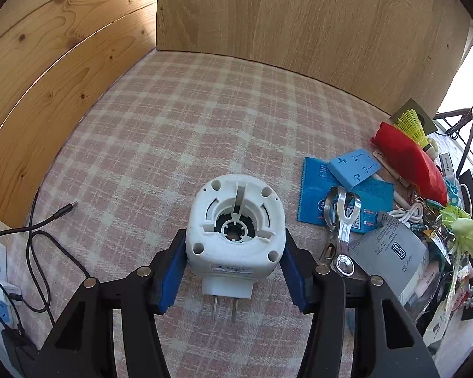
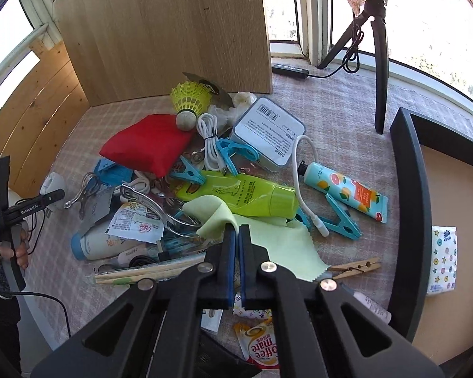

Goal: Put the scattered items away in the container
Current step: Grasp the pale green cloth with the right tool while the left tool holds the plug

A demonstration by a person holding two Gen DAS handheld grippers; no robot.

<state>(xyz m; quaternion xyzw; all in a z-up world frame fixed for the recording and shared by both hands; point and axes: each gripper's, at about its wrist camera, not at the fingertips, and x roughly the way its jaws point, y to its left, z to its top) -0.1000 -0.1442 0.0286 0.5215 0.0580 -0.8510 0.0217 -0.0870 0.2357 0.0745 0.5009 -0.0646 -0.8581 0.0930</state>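
left gripper [image 1: 233,252]: jaws clamped on white plug-in adapter [image 1: 235,223], left of the clutter pile | right gripper [image 2: 237,239]: jaws almost together, pinching yellow-green cloth [image 2: 268,239] atop the pile | black-rimmed container [image 2: 413,195]: right of the pile | step: carrying | next: lift both over the rim, release

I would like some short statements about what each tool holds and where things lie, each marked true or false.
1. The left tool holds a white plug-in device between its blue pads. True.
2. The right tool is wide open and empty. False: its fingers are closed on the pale green cloth.
3. The red pouch lies inside the container. False: it is in the pile on the checked cloth.
4. A patterned tissue pack lies inside the container. True.
5. The yellow shuttlecock is beside the red pouch. True.
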